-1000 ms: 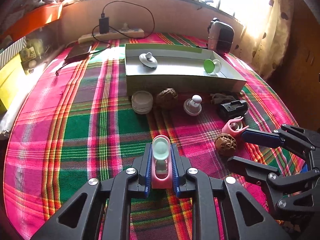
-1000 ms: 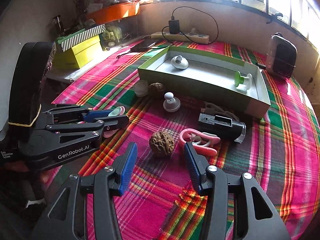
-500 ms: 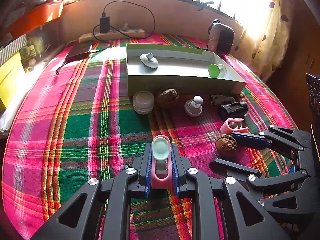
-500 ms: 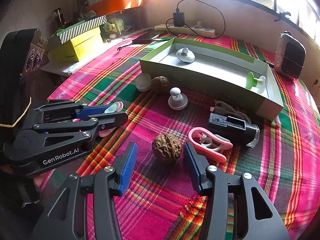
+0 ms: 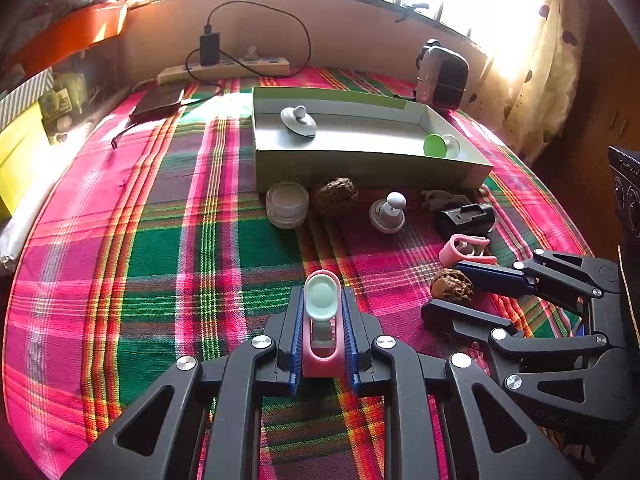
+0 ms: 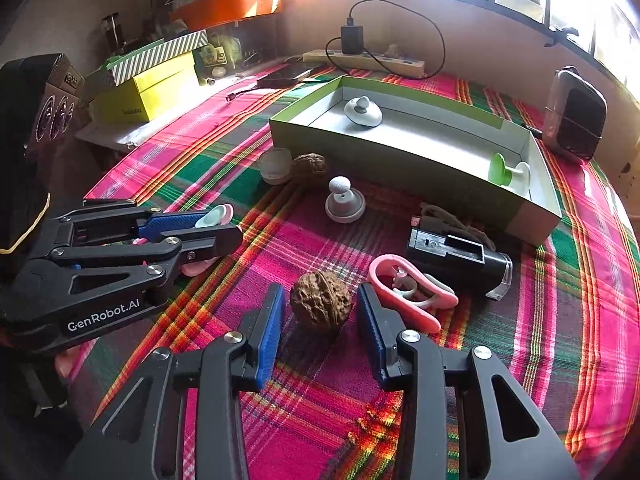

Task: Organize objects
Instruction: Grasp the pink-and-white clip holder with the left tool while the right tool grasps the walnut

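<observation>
Right wrist view: the right hand-held gripper [image 6: 318, 326] is closing around a walnut [image 6: 320, 307], pads not yet touching it, on the plaid-covered desk [image 6: 200, 168] near its front edge. Left hand-held gripper [image 5: 322, 322] is clenched on a pink clip [image 5: 322, 354].

A woven plaid tablecloth [image 6: 560, 320] lies under a wrinkled, matt walnut [image 6: 320, 307] and a smooth cardboard tray [image 6: 420, 164].
</observation>
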{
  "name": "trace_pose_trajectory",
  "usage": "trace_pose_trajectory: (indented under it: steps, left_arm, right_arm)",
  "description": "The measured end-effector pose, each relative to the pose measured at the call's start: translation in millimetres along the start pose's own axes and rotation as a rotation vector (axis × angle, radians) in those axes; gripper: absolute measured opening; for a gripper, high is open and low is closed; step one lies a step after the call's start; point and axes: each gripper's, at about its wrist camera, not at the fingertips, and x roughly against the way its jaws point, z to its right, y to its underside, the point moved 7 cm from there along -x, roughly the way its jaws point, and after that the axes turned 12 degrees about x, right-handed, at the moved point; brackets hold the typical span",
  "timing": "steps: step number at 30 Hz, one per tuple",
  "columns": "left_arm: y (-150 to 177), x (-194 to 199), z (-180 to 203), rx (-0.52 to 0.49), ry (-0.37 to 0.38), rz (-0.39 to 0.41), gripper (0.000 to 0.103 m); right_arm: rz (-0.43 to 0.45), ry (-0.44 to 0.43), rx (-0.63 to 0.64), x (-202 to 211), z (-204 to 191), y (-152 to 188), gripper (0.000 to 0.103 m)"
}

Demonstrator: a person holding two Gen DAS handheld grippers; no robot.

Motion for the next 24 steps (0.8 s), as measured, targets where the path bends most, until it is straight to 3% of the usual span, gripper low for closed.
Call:
trace_pose_trajectory:
  steps: [4, 24]
  left_arm:
    - [-0.1, 0.0, -0.2, 0.000, 0.000, 0.000, 0.017]
    - [-0.2, 0.0, 0.0, -0.002, -0.002, 0.001, 0.017]
  right_arm:
    - [-0.001, 0.009, -0.001, 0.3, 1.7, -0.2, 0.031]
    - [-0.003, 0.019, 0.009, 1.9, 0.8, 1.6, 0.031]
